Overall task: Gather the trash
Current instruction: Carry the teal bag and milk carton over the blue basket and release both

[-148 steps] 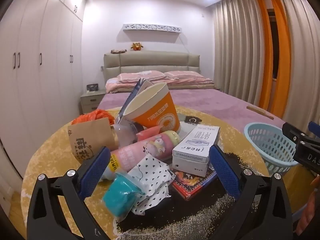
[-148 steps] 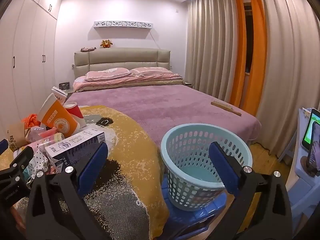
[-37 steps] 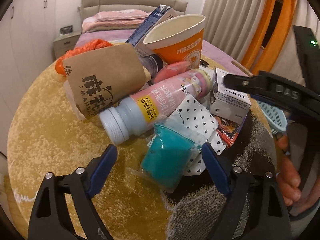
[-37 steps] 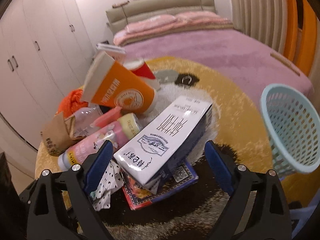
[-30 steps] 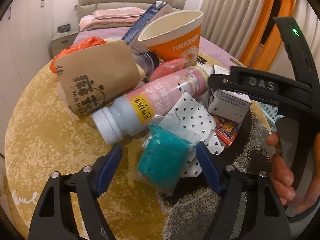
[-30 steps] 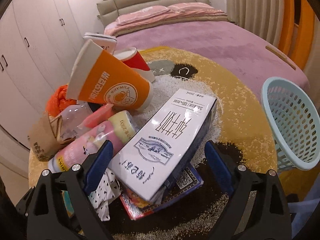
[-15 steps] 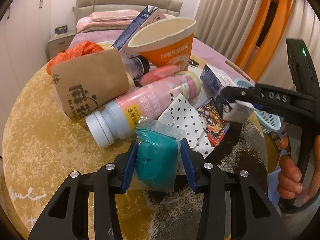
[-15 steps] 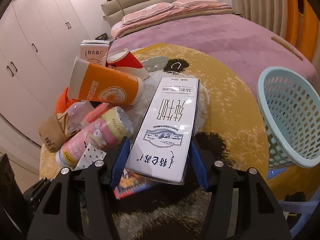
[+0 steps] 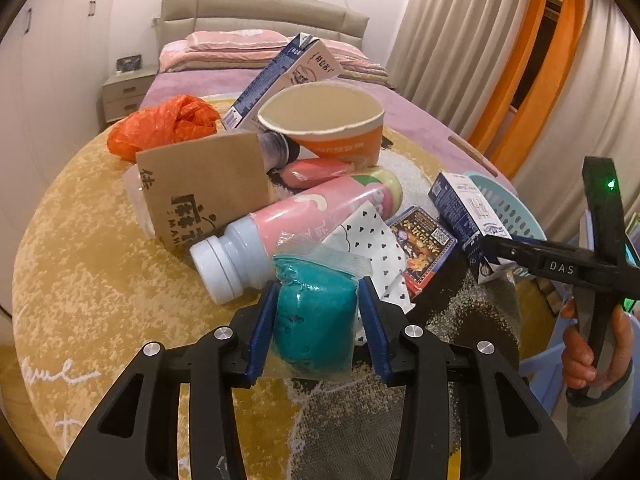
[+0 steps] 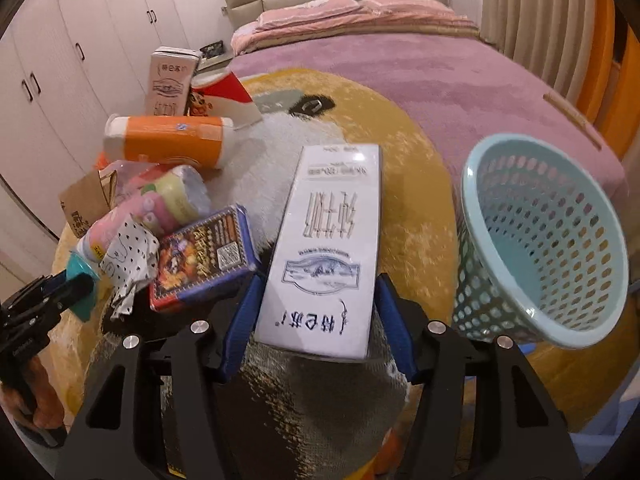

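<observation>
My left gripper (image 9: 318, 322) squeezes a teal lump in a clear bag (image 9: 316, 320), its blue fingers (image 9: 262, 328) pressing both sides. The bag sits at the near edge of the trash pile on the round yellow rug (image 9: 80, 264). My right gripper (image 10: 316, 320) holds a long white milk carton (image 10: 328, 248) with blue sides, fingers tight on its near end, just left of the blue basket (image 10: 552, 240). I see nothing inside the basket. The big orange paper cup (image 9: 324, 128) lies tipped over, and it looks bare inside. A pink bottle (image 9: 288, 224) lies beside it
</observation>
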A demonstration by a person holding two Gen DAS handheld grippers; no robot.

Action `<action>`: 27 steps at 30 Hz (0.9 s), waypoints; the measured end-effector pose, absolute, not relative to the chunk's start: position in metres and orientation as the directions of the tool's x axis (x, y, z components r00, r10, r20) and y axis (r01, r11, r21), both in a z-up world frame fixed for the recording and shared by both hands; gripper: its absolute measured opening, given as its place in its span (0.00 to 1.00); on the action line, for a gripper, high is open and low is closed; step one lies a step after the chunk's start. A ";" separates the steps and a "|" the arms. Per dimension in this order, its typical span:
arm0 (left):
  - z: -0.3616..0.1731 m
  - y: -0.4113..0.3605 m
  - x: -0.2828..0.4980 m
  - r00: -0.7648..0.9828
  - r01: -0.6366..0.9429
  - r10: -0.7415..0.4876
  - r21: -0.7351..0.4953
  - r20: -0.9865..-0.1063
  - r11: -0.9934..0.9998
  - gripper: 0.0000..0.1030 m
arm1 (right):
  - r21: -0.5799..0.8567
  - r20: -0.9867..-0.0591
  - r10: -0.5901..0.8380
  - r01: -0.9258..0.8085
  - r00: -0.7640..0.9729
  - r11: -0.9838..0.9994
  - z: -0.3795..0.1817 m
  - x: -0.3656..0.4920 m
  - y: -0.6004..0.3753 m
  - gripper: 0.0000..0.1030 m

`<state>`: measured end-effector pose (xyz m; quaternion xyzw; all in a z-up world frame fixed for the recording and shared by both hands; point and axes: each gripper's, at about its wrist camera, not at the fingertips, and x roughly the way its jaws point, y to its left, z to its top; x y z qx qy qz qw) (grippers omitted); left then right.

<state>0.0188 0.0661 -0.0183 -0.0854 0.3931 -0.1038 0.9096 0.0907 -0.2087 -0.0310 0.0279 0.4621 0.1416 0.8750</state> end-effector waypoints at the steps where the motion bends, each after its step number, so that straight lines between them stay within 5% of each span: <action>1: -0.018 0.066 0.019 0.670 0.122 -0.254 -0.234 -0.697 0.964 0.38 | 0.194 -0.802 0.276 -0.207 0.530 0.959 -0.032 0.092 -0.212 0.54; 6: -0.020 0.061 0.015 0.671 0.131 -0.256 -0.228 -0.695 0.965 0.38 | 0.197 -0.798 0.261 -0.174 0.544 0.965 -0.032 0.100 -0.212 0.69; 11: -0.017 0.059 0.012 0.679 0.135 -0.251 -0.219 -0.690 0.966 0.38 | 0.150 -0.810 0.201 -0.138 0.551 0.979 -0.037 0.113 -0.200 0.69; 17: -0.007 0.050 0.015 0.691 0.147 -0.249 -0.206 -0.679 0.968 0.38 | 0.119 -0.797 0.184 -0.149 0.575 0.982 -0.038 0.113 -0.200 0.51; 27: 0.025 -0.010 0.048 0.703 0.269 -0.313 -0.169 -0.639 0.948 0.38 | 0.181 -0.699 0.175 -0.066 0.693 0.981 0.006 0.106 -0.261 0.51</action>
